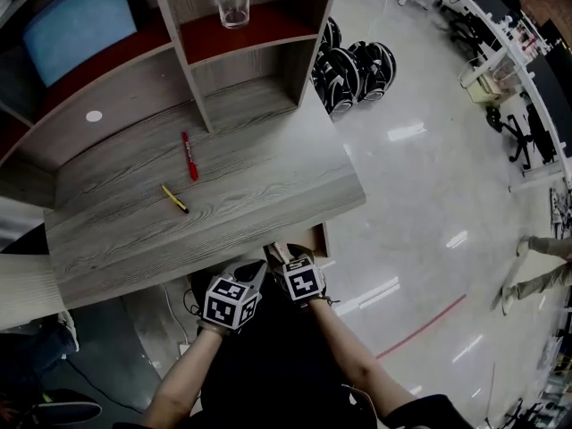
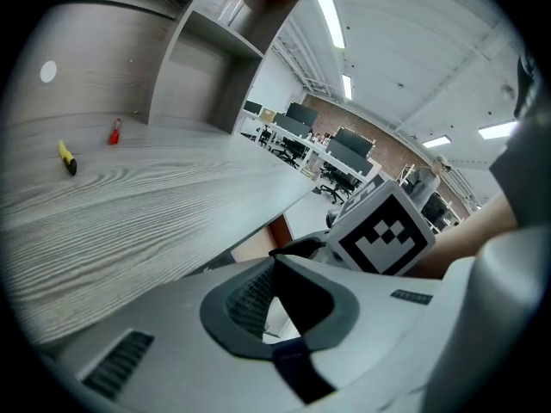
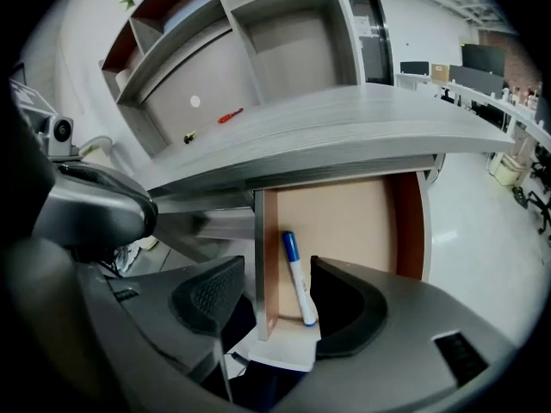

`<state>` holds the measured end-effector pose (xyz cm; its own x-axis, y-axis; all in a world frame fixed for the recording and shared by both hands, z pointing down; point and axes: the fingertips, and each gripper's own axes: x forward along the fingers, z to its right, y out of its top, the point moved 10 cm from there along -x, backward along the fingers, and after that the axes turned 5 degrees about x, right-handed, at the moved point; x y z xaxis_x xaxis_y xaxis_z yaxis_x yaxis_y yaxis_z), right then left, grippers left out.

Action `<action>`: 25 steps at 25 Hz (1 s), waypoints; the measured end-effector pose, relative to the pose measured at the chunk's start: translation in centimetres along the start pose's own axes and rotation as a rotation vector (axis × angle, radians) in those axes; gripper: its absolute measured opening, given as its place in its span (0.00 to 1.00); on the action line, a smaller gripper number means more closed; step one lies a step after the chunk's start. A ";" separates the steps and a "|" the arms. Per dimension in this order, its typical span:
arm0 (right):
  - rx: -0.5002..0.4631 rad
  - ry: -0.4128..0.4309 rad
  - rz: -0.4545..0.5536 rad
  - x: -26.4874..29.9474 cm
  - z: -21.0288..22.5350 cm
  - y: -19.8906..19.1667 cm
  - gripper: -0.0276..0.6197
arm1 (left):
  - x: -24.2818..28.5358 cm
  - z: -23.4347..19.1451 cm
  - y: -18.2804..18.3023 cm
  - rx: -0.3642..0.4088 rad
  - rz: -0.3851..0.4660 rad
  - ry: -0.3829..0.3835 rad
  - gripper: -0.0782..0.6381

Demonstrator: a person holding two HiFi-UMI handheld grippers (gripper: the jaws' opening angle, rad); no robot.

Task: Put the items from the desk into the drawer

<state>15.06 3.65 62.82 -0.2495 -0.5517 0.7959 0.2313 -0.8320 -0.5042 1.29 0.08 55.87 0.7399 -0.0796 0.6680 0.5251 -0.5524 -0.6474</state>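
Both your forearms reach forward side by side, and the grippers tilt downward at the near edge of the desk [image 1: 232, 206]. Your left gripper [image 2: 274, 261] is closed to a narrow slit, tips meeting, with nothing in it. Your right gripper [image 3: 275, 269] stands wide and grips nothing; its jaws straddle the left wall of the open drawer [image 3: 344, 222]. One blue marker [image 3: 297, 284] lies inside along that wall. The desk edge overhangs the drawer closely, and open floor lies to your right. On the desktop, well apart from both grippers, there are two pens: one red pen [image 1: 189, 156] and one yellow pen [image 1: 175, 198]. One glass [image 1: 234, 3] stands on the shelf above.
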 end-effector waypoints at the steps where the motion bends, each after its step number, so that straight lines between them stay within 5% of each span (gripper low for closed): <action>1: 0.002 0.010 -0.003 -0.1 0.0 -0.2 0.38 | 0.0 0.0 0.1 -0.002 0.002 -0.002 0.13; 21: 0.140 0.018 0.207 -6.7 2.5 2.6 0.38 | 0.7 0.9 5.4 0.081 0.080 -0.105 0.13; 25: 0.178 0.071 0.294 -8.6 1.9 3.8 0.37 | 0.1 1.4 6.3 0.088 0.130 -0.130 0.13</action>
<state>19.85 5.39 54.67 -0.2113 -0.7738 0.5972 0.4618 -0.6175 -0.6367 5.27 -2.27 51.30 0.8491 -0.0349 0.5271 0.4517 -0.4695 -0.7587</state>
